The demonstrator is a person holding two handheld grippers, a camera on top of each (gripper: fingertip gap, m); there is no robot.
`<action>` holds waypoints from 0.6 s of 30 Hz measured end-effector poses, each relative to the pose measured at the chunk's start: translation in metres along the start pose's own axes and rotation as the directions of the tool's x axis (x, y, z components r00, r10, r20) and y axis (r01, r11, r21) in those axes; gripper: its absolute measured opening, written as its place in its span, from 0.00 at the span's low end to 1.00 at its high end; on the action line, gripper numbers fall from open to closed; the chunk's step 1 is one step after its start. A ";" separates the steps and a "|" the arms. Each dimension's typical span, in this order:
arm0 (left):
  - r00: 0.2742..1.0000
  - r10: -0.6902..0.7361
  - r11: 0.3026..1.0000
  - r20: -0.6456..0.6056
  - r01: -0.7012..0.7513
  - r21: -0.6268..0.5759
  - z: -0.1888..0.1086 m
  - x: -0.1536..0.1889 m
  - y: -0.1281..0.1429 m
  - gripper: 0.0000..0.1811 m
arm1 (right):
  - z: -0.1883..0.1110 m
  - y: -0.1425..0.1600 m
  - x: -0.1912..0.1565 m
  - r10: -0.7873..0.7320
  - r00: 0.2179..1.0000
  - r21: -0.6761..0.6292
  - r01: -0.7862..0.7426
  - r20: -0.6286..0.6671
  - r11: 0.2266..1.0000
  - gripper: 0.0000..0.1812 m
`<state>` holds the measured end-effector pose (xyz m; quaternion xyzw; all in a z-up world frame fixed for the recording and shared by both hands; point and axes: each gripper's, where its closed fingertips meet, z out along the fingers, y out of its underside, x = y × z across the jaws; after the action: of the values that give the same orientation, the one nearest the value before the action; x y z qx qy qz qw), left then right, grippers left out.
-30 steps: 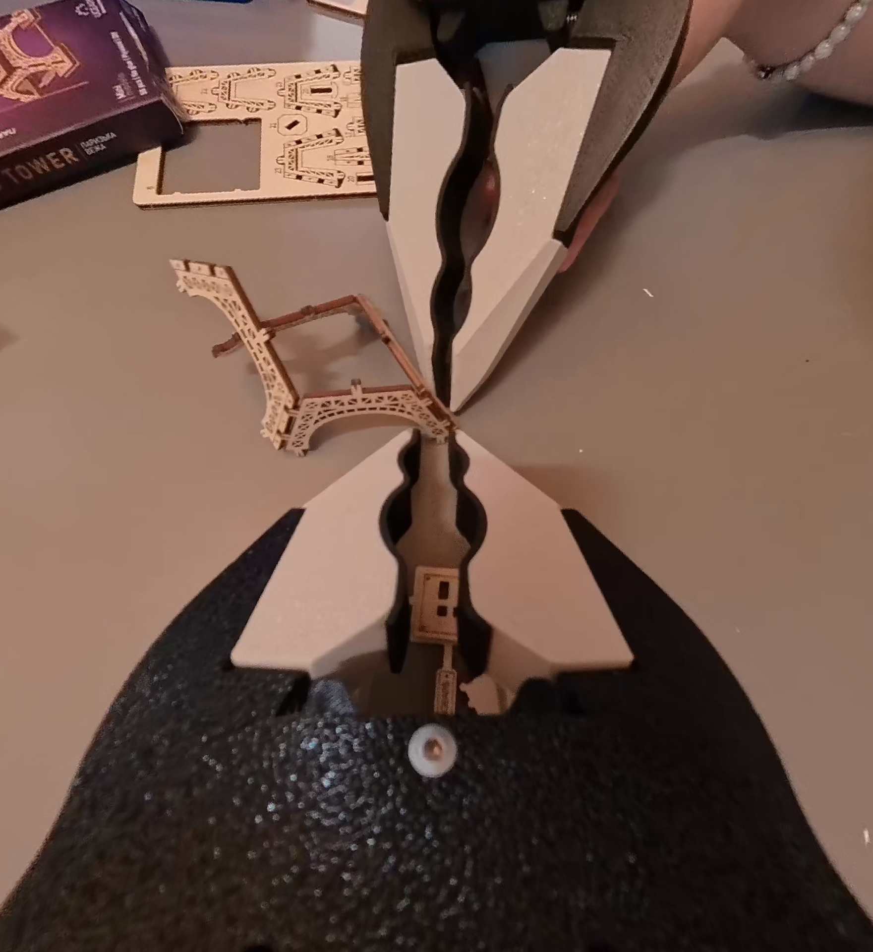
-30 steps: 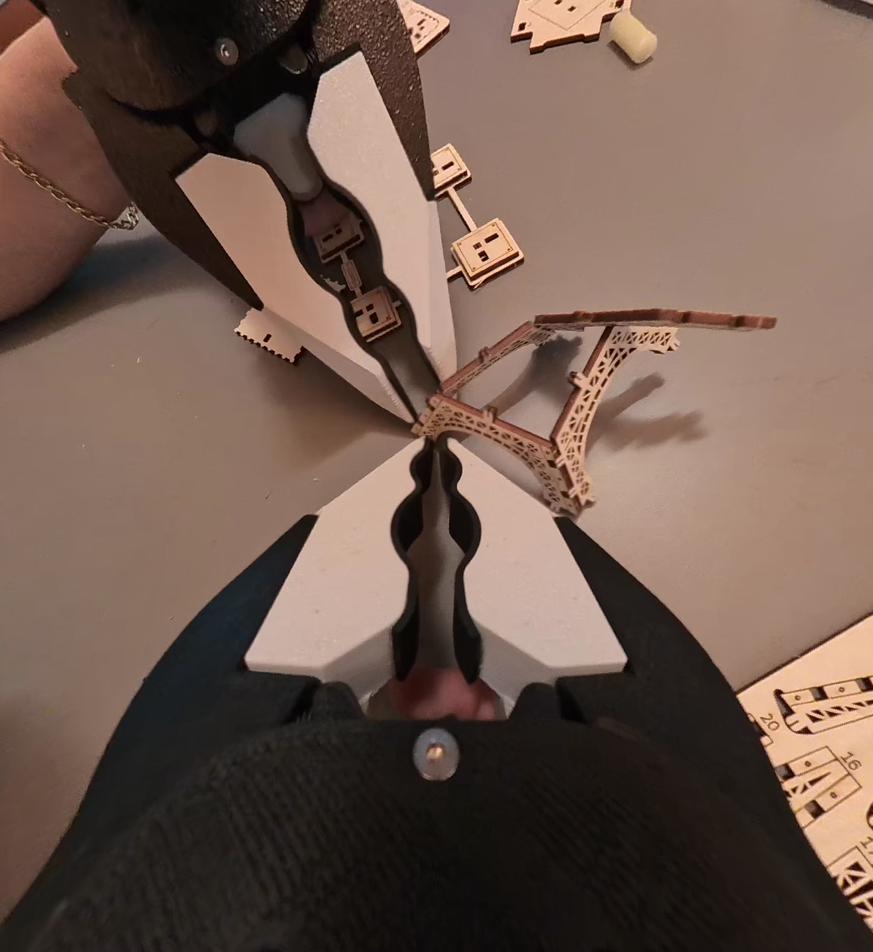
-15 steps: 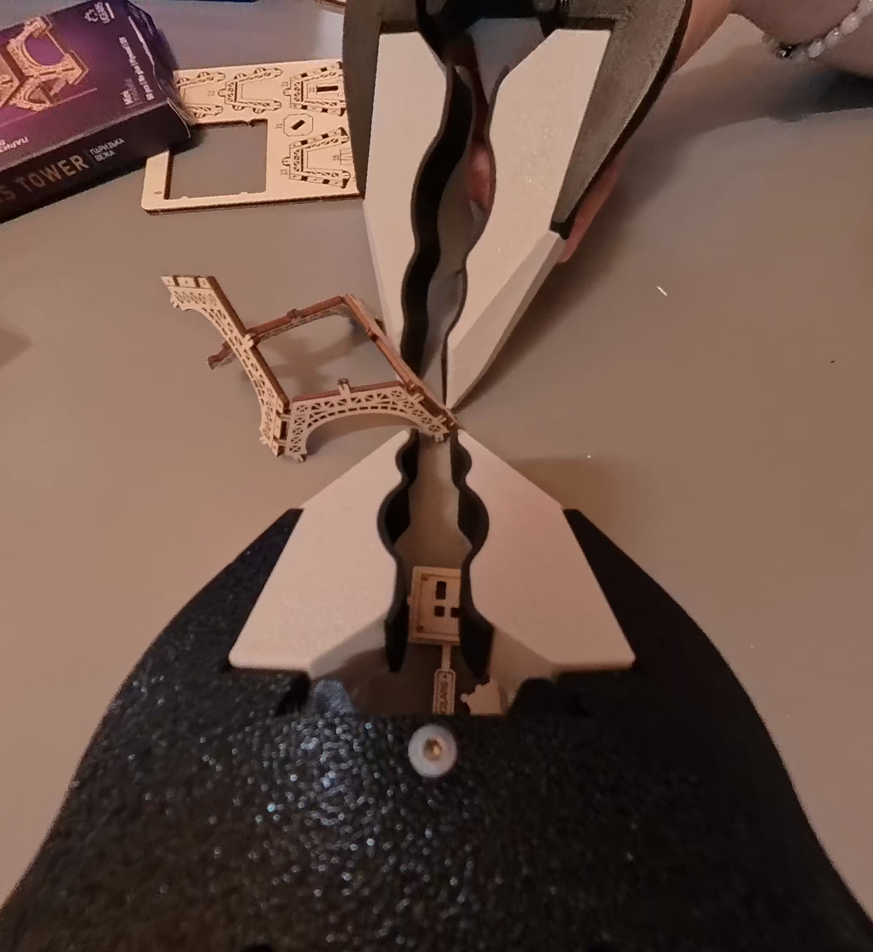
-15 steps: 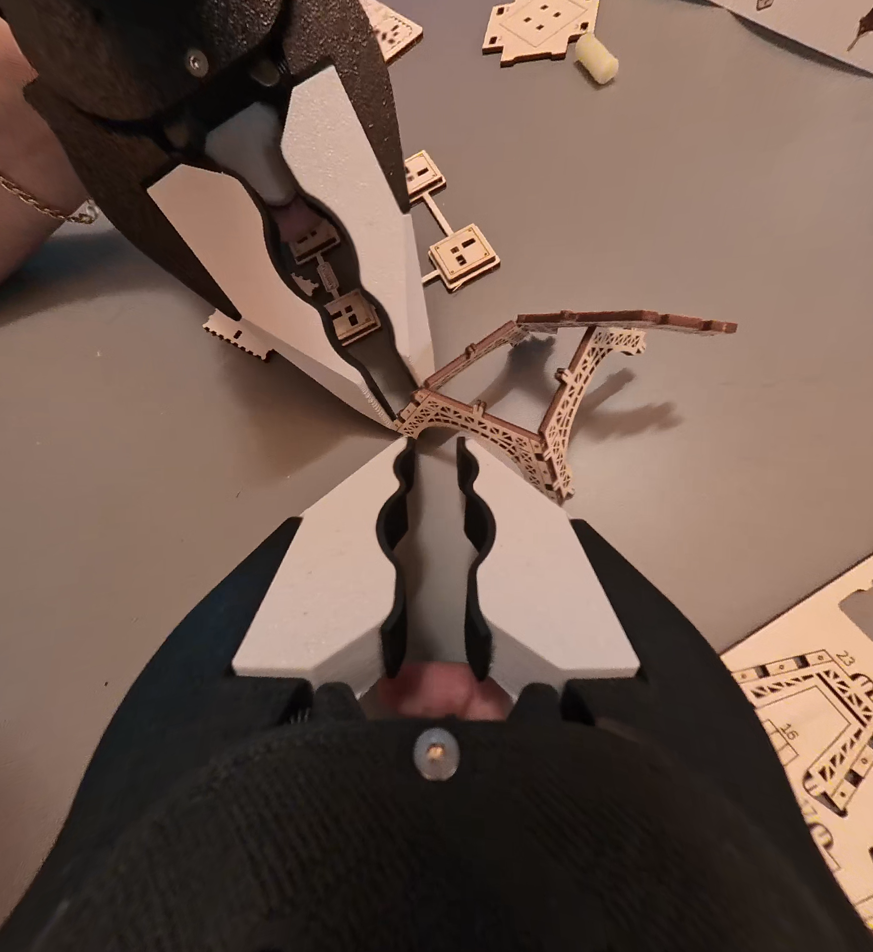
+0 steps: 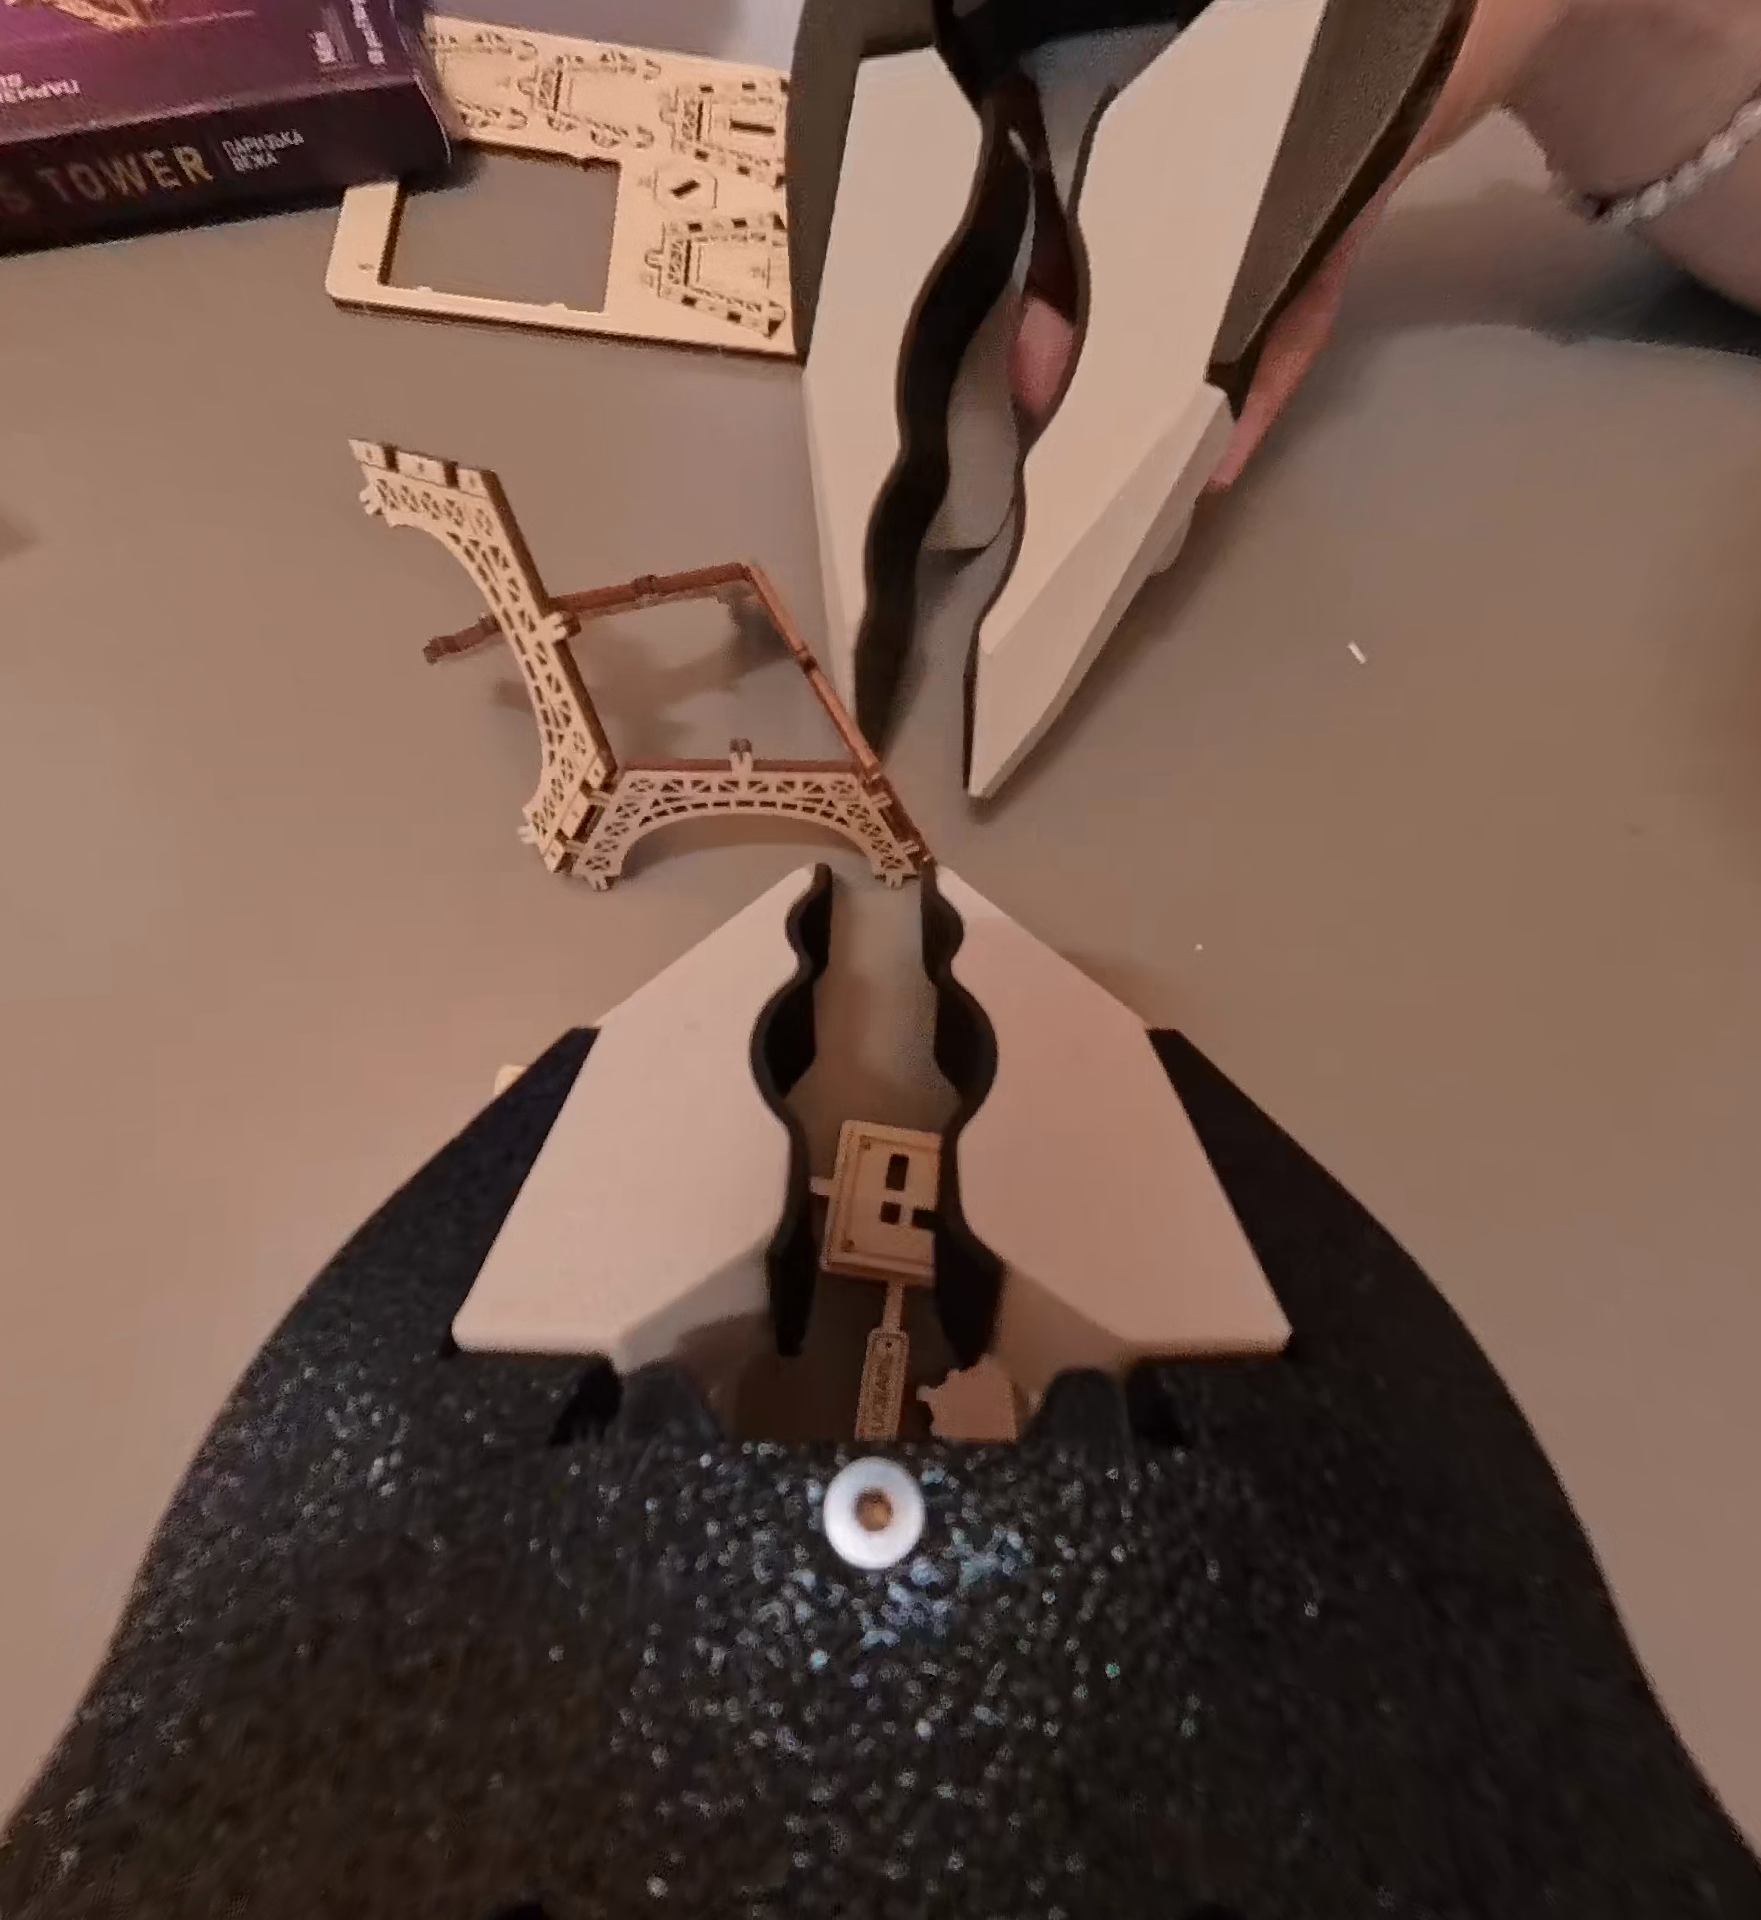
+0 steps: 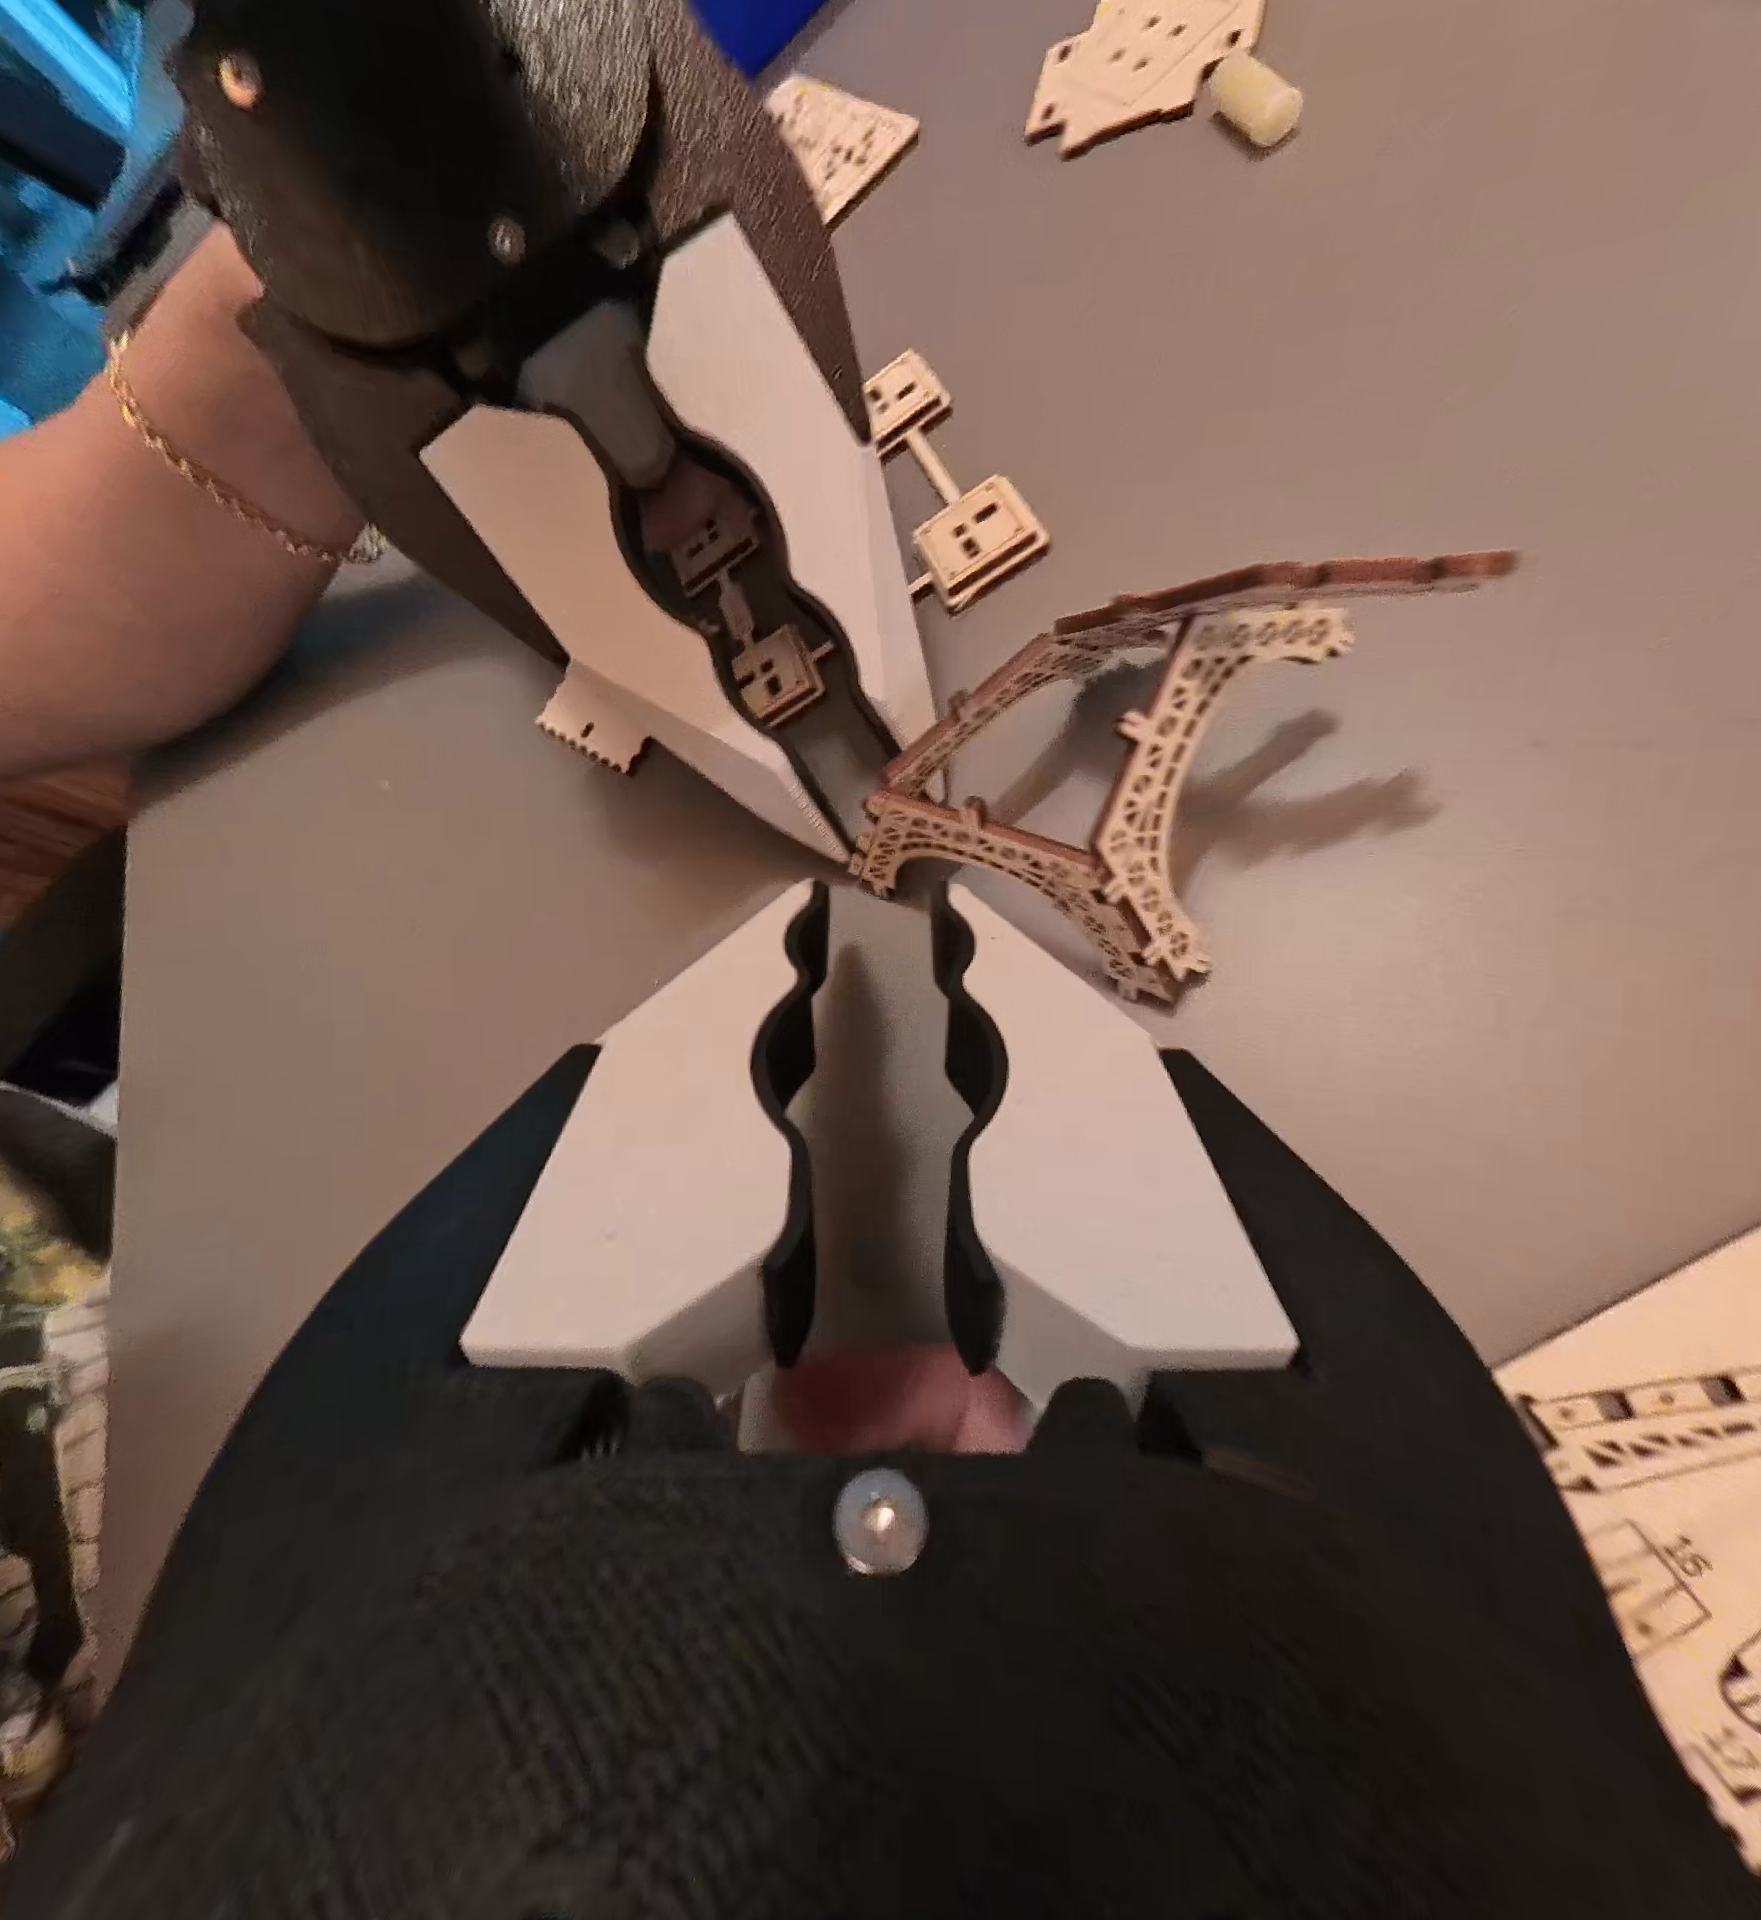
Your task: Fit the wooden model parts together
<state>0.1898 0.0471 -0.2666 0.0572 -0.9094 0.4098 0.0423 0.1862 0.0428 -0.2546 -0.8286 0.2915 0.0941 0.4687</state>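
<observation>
Wooden lattice tower-base model, pale laser-cut arches on a brown square frame, sits on the grey tabletop right between the two grippers. Both tongs look spread apart with nothing clamped: the left gripper has its tips just at the near arch foot, and the right gripper is gapped just short of that same corner.

For the step itself, my guess is a re-grip or lining up the next piece. I'd pinch the arch on its solid foot, not across the thin lattice, and steady the frame with the other tong before pushing any tab in. Go slow, since that fretwork looks like it'd snap if twisted.

View differences: the left wrist view shows a small pale square wooden piece with slots lying under the left tong, plus the purple kit box and a punched-out pale parts sheet. The right wrist view instead shows loose twin square pieces on a connecting strip, a cream plug and another printed sheet.
</observation>
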 end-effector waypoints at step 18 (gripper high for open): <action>0.974 -0.196 0.980 -0.109 0.199 0.018 -0.004 0.001 -0.003 0.13 | -0.002 -0.006 0.003 0.084 0.996 0.043 -0.085 0.026 0.995 0.12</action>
<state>0.1898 0.0476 -0.2615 0.1260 -0.8895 0.4193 0.1306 0.1919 0.0419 -0.2507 -0.8038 0.3227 0.1176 0.4858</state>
